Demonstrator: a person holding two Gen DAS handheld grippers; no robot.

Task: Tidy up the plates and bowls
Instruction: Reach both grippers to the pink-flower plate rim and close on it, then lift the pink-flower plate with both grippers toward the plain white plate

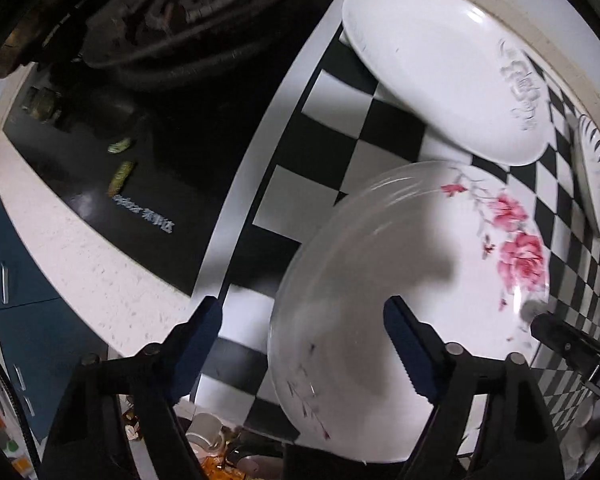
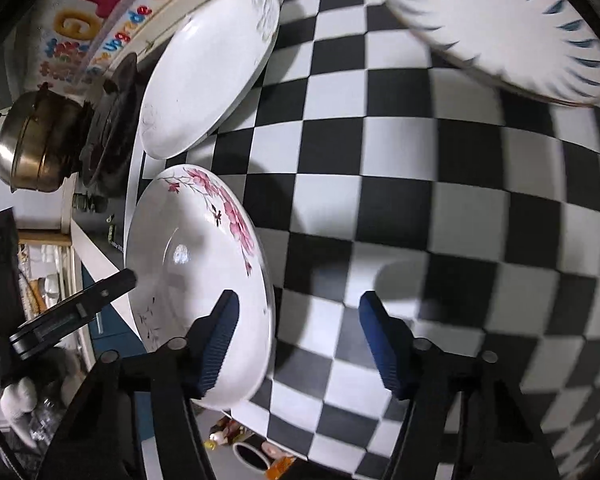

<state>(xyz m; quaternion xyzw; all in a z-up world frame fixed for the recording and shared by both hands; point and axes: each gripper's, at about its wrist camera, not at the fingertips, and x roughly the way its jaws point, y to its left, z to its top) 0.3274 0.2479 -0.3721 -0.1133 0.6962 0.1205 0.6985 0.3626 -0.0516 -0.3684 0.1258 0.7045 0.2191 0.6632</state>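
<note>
The right tool [image 2: 298,344] straddles the pink-flowered plate's [image 2: 188,264] rim on the checkered cloth [image 2: 440,208].

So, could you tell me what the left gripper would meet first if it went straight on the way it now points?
Most likely the near rim of the pink-flowered plate: the left gripper is open and straddles that rim, though depth is unclear.

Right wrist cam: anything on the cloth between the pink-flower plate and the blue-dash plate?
Nothing. In the right wrist view only bare checkered cloth lies between the pink-flower plate and the blue-dash plate.
</note>
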